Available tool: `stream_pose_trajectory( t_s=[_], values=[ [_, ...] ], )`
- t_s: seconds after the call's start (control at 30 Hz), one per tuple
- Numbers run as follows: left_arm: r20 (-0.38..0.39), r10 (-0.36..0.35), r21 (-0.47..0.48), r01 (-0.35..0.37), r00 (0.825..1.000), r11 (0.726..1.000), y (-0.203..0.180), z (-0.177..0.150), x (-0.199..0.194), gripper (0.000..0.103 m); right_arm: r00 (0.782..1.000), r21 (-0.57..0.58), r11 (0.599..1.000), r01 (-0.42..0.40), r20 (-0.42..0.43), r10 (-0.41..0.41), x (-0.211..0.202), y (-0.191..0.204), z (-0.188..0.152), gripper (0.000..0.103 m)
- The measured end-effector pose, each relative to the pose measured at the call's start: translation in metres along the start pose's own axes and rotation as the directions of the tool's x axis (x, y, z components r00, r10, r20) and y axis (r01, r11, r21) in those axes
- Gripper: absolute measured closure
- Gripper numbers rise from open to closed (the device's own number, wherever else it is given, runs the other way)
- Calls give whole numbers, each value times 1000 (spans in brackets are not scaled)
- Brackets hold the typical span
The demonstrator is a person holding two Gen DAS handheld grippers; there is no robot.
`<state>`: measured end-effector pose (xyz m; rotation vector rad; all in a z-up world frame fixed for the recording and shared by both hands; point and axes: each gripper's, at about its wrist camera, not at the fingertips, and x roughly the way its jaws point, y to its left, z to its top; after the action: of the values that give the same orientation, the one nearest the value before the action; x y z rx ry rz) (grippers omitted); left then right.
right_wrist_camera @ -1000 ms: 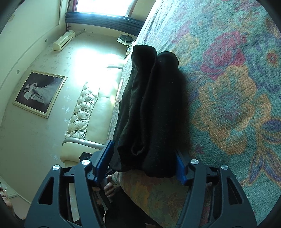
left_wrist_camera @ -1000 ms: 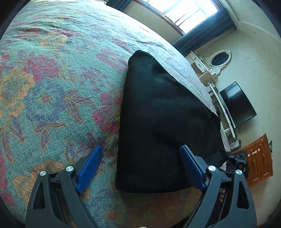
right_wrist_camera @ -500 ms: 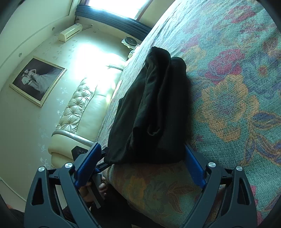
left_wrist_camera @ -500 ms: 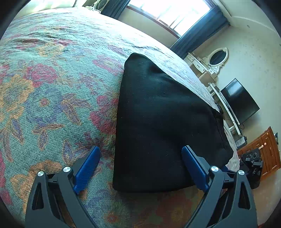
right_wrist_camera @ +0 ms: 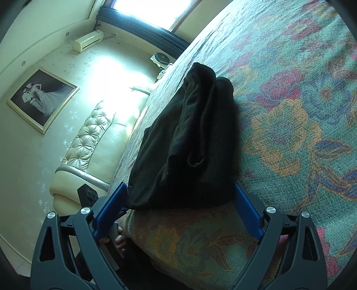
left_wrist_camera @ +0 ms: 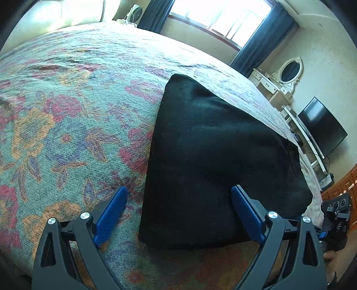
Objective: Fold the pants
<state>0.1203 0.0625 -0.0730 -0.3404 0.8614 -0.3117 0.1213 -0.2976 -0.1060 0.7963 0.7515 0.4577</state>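
Observation:
Black pants (left_wrist_camera: pixel 214 156) lie folded in a flat block on the floral bedspread (left_wrist_camera: pixel 67 133), close to the bed's near edge. My left gripper (left_wrist_camera: pixel 178 189) is open just above the block's near left corner, one finger over the bedspread and one over the cloth. From the side, the pants (right_wrist_camera: pixel 191 142) show as a stack of layers. My right gripper (right_wrist_camera: pixel 179 185) stands open, its jaws wide, with the stack's near end between the fingertips and the pads not pressing it. A hand (right_wrist_camera: pixel 118 238) holds the other gripper below the bed edge.
The bedspread (right_wrist_camera: pixel 301 111) stretches far beyond the pants. A cream tufted headboard (right_wrist_camera: pixel 93 145), a framed picture (right_wrist_camera: pixel 42 98) and a window (left_wrist_camera: pixel 223 20) bound the room. A television (left_wrist_camera: pixel 321 127), a mirrored dresser (left_wrist_camera: pixel 281 82) and a wooden cabinet (left_wrist_camera: pixel 343 185) stand past the bed.
My right gripper's jaws have spread wide off the pants' end and drawn back a little. The left gripper has tilted up, showing more of the room. The pants lie still.

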Motion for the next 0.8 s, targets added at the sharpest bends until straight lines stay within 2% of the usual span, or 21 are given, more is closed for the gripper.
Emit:
stream_pose_trajectory(
  t_s=[0.2, 0.37, 0.67, 0.8],
  values=[
    [49, 115, 52, -117, 992, 992, -17, -3, -10, 10, 990, -81, 987, 141, -4, -142, 7, 20, -14, 8],
    [79, 170, 51, -174, 982, 983, -27, -13, -22, 10, 968, -120, 961, 250, 6, -251, 12, 36, -28, 6],
    [91, 199, 123, -210, 976, 970, -53, -39, -31, 10, 935, -174, 919, 353, 36, -352, 27, 56, -49, 6],
    [49, 204, 118, -208, 978, 971, -61, -52, -26, 10, 918, -206, 895, 394, 52, -393, 20, 54, -57, 6]
  ],
)
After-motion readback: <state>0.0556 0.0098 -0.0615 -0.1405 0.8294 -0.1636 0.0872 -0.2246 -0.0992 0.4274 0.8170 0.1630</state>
